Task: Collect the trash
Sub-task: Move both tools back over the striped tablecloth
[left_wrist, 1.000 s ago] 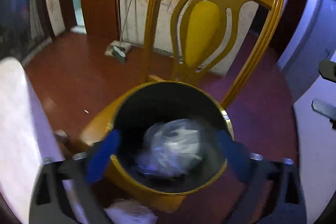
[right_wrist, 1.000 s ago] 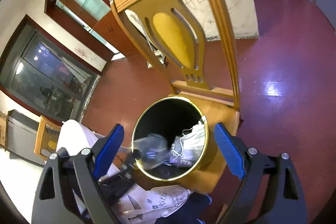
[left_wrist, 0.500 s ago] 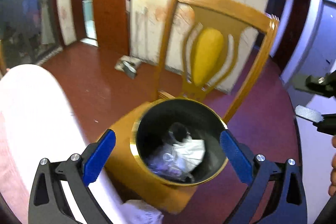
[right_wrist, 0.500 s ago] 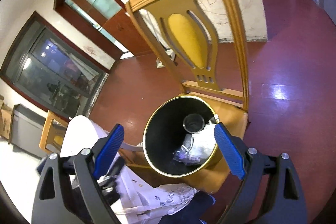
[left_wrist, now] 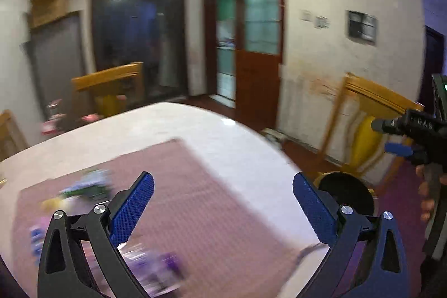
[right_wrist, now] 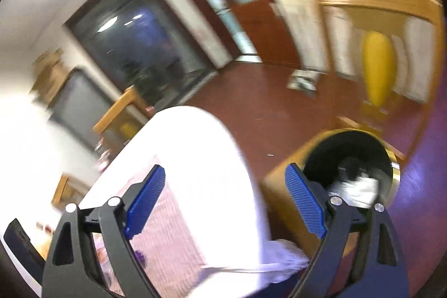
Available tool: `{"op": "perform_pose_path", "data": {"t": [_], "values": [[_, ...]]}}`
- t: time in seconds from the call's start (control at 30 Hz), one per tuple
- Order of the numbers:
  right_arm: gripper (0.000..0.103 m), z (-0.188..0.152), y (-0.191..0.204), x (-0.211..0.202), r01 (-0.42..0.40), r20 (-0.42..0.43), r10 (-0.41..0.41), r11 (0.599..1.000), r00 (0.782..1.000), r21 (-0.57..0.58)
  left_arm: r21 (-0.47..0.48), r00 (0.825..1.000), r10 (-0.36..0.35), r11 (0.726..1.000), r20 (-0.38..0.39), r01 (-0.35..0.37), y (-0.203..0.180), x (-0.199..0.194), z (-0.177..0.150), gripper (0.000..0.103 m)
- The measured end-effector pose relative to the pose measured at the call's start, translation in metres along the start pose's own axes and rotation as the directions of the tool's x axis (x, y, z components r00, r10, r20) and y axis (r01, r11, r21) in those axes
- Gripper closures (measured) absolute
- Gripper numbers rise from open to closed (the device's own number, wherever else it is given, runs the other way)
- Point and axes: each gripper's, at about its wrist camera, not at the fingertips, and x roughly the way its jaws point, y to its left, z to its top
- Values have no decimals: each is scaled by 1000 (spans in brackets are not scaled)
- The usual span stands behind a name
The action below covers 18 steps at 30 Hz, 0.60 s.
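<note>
Left wrist view: the left gripper (left_wrist: pixel 223 203) is spread wide and holds nothing, its blue ridged finger pads (left_wrist: pixel 131 210) set on black arms. It hangs over a rounded white table (left_wrist: pixel 195 130) covered in part by a pink woven mat (left_wrist: pixel 201 203). Blurred scraps of trash (left_wrist: pixel 83 187) in green, yellow and purple lie on the mat at the left, and more purple wrappers (left_wrist: pixel 156 270) sit near the bottom edge. At the right, a round black bin (left_wrist: pixel 349 194) with a gold rim stands on a wooden chair (left_wrist: pixel 371 113), well apart from the scraps. The right gripper (left_wrist: pixel 402 141) shows at the far right edge; whether it is spread or clenched cannot be told here.

Right wrist view: the right gripper (right_wrist: pixel 223 200) is released wide and holds nothing. The same bin (right_wrist: pixel 321 155) sits at the right and contains crumpled white waste (right_wrist: pixel 360 189). The table (right_wrist: pixel 201 147) glares white, and the picture is blurred.
</note>
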Motion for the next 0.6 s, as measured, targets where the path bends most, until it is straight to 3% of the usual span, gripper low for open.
{"op": "perform_pose_path", "data": {"t": [0.1,0.2,0.3,0.47,0.6], "values": [[15,-10,55,9,-106,-25,103,988,994,-109,6,992,126,992,7,-126,43,-34,-13,6],[15,-27,115,15,-214,-68,204,948,977,-233,17,978,207,978,4,-207,77,-67,-28,6],[15,-45,163,19,-299,-120,274,892,954,-339,-11,973,232,973,-13,-232,103,-84,-41,6],[15,-74,215,23,-385,-237,307,797,922,-466,-42,970,237,970,-45,-239,131,-90,-62,6],[15,-94,234,31,-425,-319,297,761,900,-490,-49,975,215,975,-62,-218,138,-87,-70,6]]}}
